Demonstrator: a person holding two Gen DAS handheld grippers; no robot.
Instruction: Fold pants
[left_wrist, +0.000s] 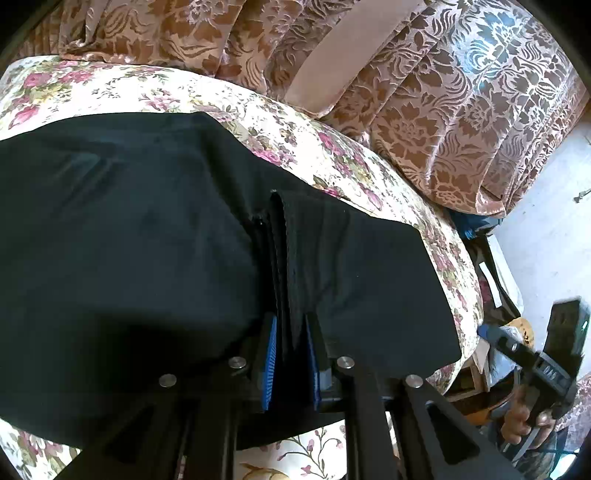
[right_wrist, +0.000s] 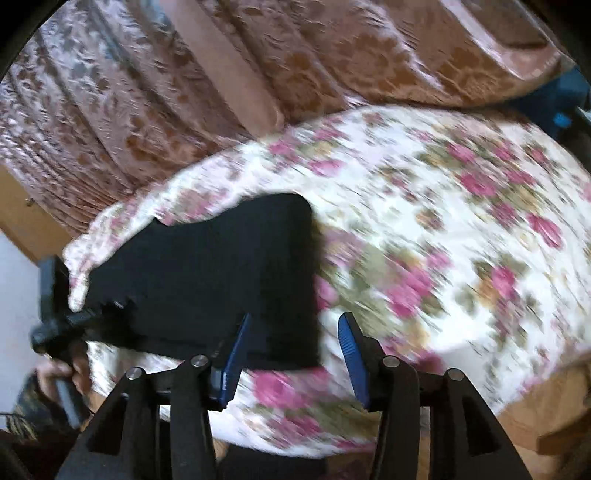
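Black pants (left_wrist: 147, 229) lie folded on a floral bedspread (left_wrist: 332, 147). My left gripper (left_wrist: 290, 325) is shut on a bunched fold of the black cloth, which sits between its blue pads (left_wrist: 269, 350). The right wrist view is blurred. There the pants (right_wrist: 221, 277) show as a dark rectangle. My right gripper (right_wrist: 291, 332) hovers open over their near right corner, its pads apart and not pressing the cloth. At the pants' left edge the left gripper (right_wrist: 118, 308) holds the fabric. The right gripper (left_wrist: 495, 336) shows off the bed's right edge, held by a hand (left_wrist: 521, 413).
Brown floral curtains (left_wrist: 424, 110) hang behind the bed (right_wrist: 443, 221). To the right of the bed are pale floor (left_wrist: 546, 221) and dark clutter (left_wrist: 491, 266). A wooden edge (right_wrist: 535, 413) shows under the bedspread at the lower right.
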